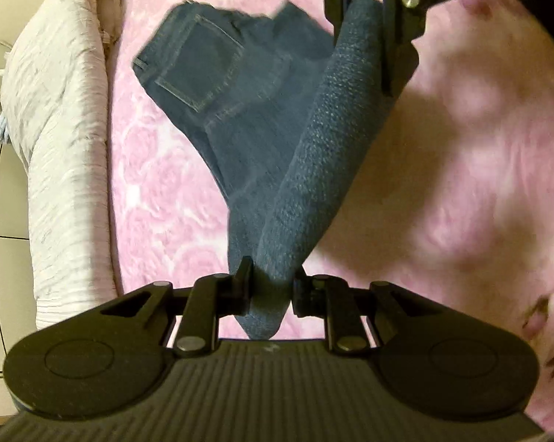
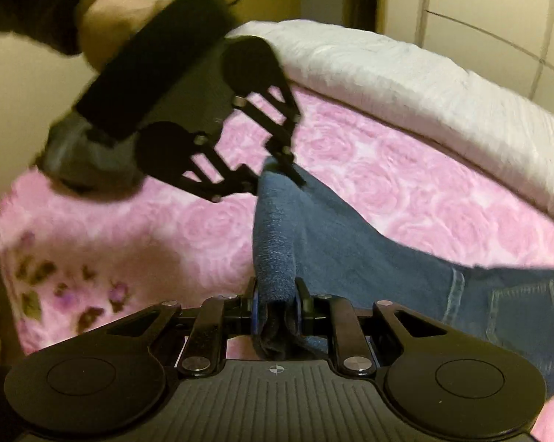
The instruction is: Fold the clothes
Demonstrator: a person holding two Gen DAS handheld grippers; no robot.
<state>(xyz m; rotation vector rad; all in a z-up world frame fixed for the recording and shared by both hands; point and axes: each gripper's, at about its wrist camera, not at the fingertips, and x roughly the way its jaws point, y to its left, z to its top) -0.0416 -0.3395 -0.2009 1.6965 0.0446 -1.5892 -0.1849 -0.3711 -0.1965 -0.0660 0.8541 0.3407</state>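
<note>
- Here, the widest surface is the bed [image 1: 159, 191], spread with a pink rose-patterned blanket [image 2: 380, 184]; a pale quilt [image 1: 59, 118] is bunched along its far edge, left of the left jaws and beyond the right jaws.
- Past the quilt, a tiled floor [image 2: 498, 14] and a cream wall are seen; little else of the room can be made out.
- The jeans [image 1: 240, 84] are partly lifted off the blanket: the seat end with its back pocket [image 1: 199, 70] lies ahead and to the left of the left jaws, while the leg end is raised.
- The raised hem edge is stretched as a taut band between the two grippers, its long axis running straight from one pair of jaws to the other.
- The left gripper [image 1: 269, 287] is clamped on one end of that band, the right gripper [image 2: 277, 302] on the other; both are equally near.
- A fold is judged to depend on both ends being carried together toward the pocket end, kept level.
</note>
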